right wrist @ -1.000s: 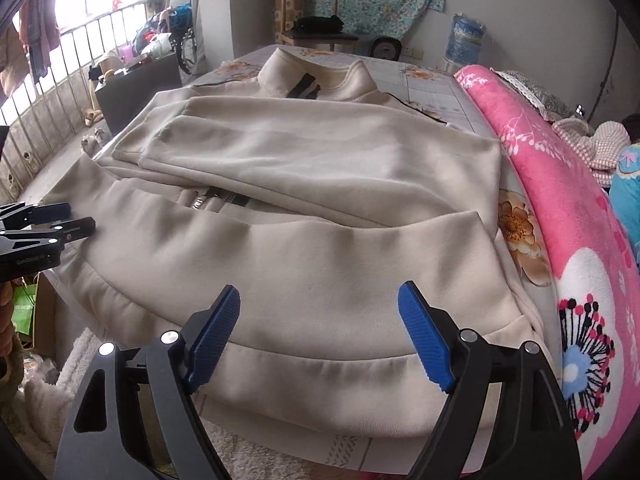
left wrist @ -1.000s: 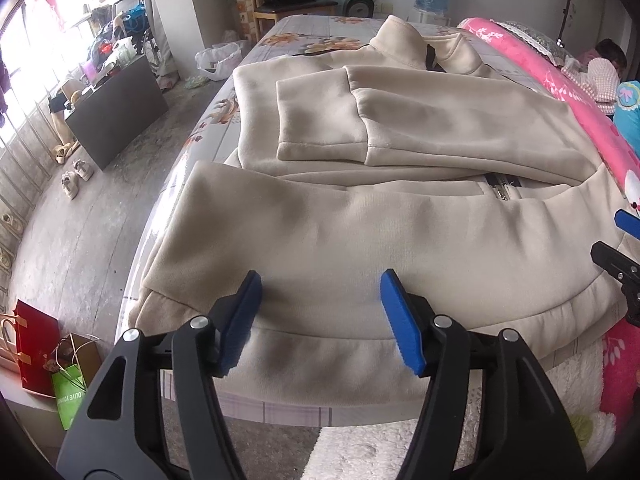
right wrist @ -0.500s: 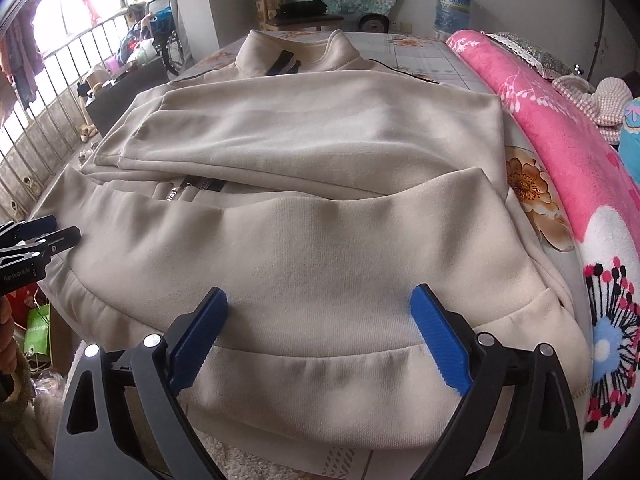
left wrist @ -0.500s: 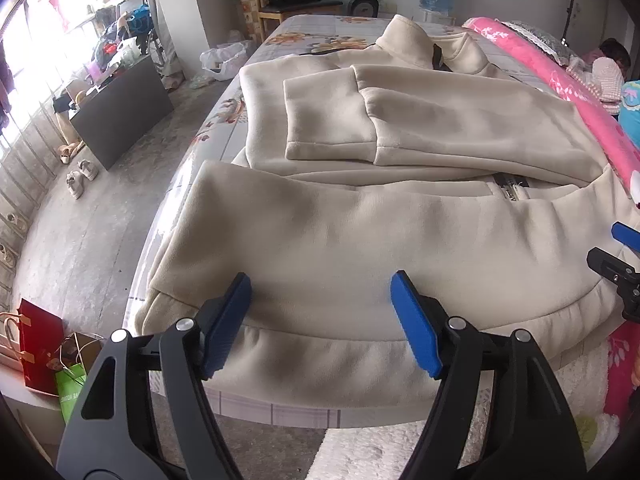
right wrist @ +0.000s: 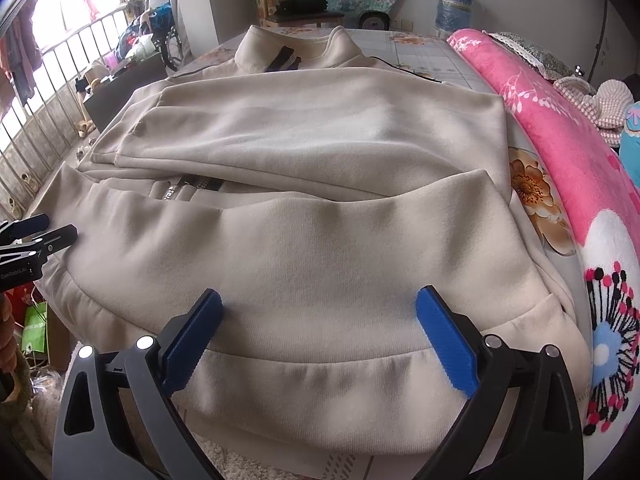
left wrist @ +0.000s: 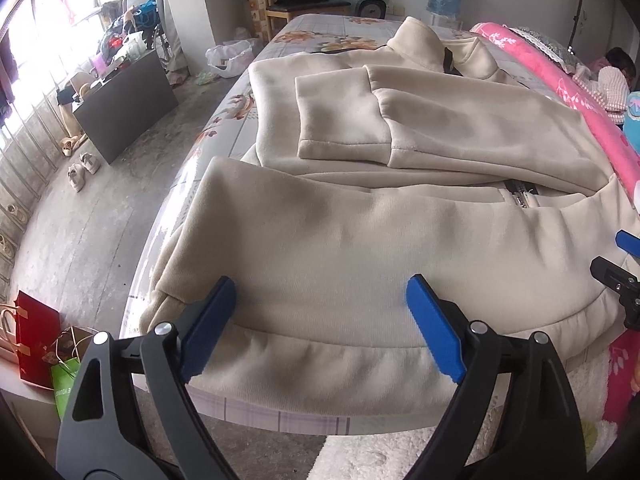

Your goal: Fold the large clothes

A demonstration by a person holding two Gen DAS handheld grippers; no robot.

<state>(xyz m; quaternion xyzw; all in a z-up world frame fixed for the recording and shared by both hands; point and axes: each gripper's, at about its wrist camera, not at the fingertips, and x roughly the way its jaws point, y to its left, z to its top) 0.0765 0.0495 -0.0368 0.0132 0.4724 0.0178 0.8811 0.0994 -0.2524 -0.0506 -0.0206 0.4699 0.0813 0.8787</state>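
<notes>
1. We see a beige zip-up jacket (left wrist: 360, 240) spread across a bed (left wrist: 304, 32) with a floral sheet; its collar (left wrist: 416, 40) lies at twelve o'clock in the left wrist view and its ribbed hem at six o'clock, over the bed's near edge.
2. The lower part of the jacket is folded up toward the middle; a sleeve with its cuff (left wrist: 340, 148) lies across the chest above that fold; a dark zipper (left wrist: 520, 196) shows between the layers at about two o'clock.
3. Our left tool (left wrist: 320, 320) hovers over the hem with its blue pads wide apart and opening; fabric lies below the gap, but the pads grip nothing.
4. Our right tool (right wrist: 320, 332) is likewise spread wide and opening above the hem; it holds nothing.
5. A pink flowered blanket (right wrist: 560, 152) runs along the bed at three o'clock in the right wrist view, just beside the jacket.
6. On the floor at eight o'clock in the left wrist view stand a red bag (left wrist: 34, 344) and a green bag (left wrist: 64, 380).
</notes>
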